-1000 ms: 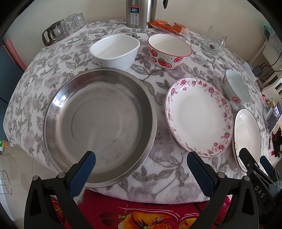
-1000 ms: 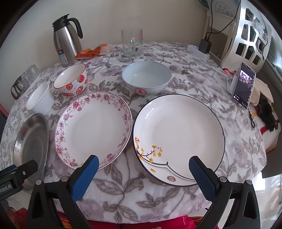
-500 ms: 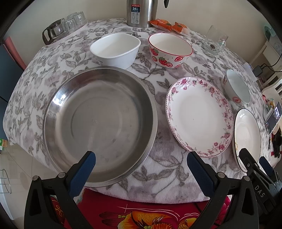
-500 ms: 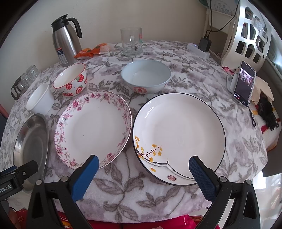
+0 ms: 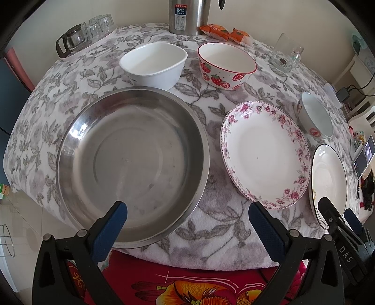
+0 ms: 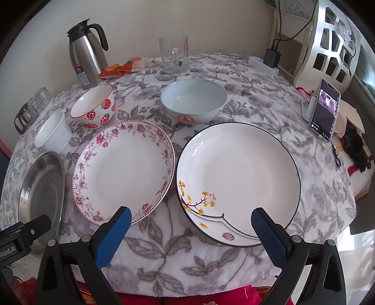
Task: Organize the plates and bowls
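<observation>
Two grippers hover at the near edge of a round table (image 5: 225,248) covered by a grey leaf-print cloth, with a red patterned cloth showing below its edge.

Left wrist view: the left gripper (image 5: 187,231) has its blue-padded jaws spread wide, holding nothing. A steel pan (image 5: 132,164) lies just beyond the left finger. A rose-rimmed plate (image 5: 264,152) lies right of the pan, close to it but apart. Behind the pan stand a white bowl (image 5: 153,65) and a strawberry bowl (image 5: 226,65), side by side. A pale blue bowl (image 5: 315,115) sits right of the rose-rimmed plate, and a black-rimmed plate (image 5: 328,185) lies nearer, at the right edge. At the far side stand a steel flask (image 5: 188,16), orange packets (image 5: 225,32), a glass mug (image 5: 284,55) and a glass jug (image 5: 73,42). The right gripper's body is visible at the lower right.

Right wrist view: the right gripper (image 6: 191,231) is likewise wide open and empty. The black-rimmed plate (image 6: 238,183) lies between its fingers, beside the rose-rimmed plate (image 6: 124,169). The pale blue bowl (image 6: 193,103) stands behind both. A phone (image 6: 324,112) stands propped to the right of the black-rimmed plate, before a white chair (image 6: 328,44) and a cream wall (image 6: 211,21).
</observation>
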### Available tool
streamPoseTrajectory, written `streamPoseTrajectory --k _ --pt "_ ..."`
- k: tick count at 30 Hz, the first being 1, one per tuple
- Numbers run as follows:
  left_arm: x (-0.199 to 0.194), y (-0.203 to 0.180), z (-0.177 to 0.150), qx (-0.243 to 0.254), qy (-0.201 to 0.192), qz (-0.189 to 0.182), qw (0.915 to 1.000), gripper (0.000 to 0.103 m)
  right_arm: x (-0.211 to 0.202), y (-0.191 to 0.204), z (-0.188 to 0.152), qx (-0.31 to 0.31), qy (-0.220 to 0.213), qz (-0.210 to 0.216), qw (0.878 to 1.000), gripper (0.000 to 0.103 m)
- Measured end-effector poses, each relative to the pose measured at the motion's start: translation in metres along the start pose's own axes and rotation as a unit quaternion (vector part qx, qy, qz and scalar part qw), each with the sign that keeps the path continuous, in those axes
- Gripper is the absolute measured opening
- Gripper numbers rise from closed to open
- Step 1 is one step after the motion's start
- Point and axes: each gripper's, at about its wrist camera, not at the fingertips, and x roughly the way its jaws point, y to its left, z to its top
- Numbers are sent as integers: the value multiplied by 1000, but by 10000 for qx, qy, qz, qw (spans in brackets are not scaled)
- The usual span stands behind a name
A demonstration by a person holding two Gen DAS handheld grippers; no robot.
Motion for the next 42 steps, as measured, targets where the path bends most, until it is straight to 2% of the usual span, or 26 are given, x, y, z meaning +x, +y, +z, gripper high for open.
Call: streamPoseTrajectory --k 36,39,42 --pt "1 0 0 -3 30 -16 10000 103 3 0 0 52 42 11 10000 103" --pt "-1 4 0 -83 -8 -79 9999 103 2 3 1 0 -12 124 9999 103" --pt "-8 22 7 -408 -187 -4 9990 103 2 16 4 -108 -68 455 9989 103"
